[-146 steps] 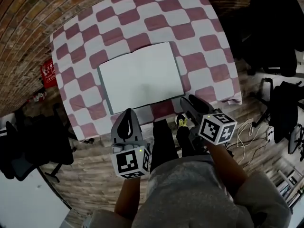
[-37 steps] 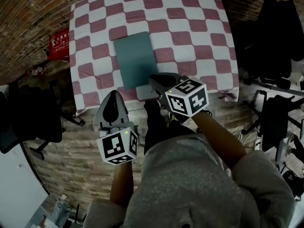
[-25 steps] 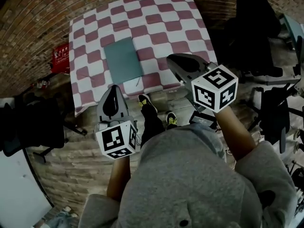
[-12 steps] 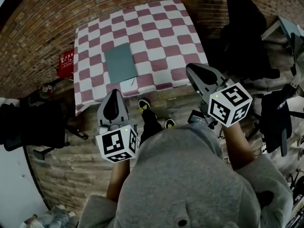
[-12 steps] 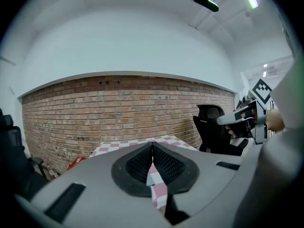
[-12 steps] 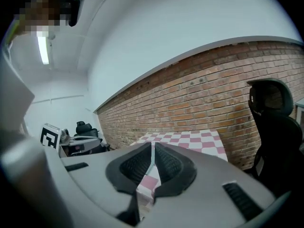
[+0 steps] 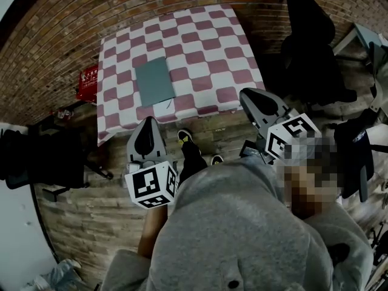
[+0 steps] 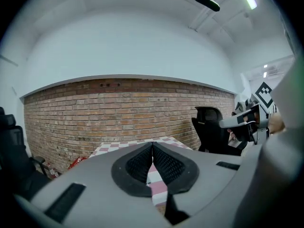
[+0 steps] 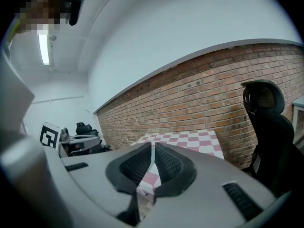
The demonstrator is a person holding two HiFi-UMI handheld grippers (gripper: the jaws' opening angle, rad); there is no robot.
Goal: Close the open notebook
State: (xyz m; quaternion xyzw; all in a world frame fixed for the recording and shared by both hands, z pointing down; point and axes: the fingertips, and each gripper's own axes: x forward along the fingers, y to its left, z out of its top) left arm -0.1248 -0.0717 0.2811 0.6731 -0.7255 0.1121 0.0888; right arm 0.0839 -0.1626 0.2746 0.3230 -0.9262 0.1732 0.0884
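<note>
Checkered table (image 7: 206,53) and black chair (image 7: 312,47) stand by brick wall (image 7: 60,17).

A thin dark thing (image 7: 168,103) by the notebook's (image 7: 154,81) near edge is too small to tell, and the red box's (image 7: 88,82) print can't be read. From both gripper views the jaws hide all but a sliver of table (image 8: 155,184); the notebook is out of sight
</note>
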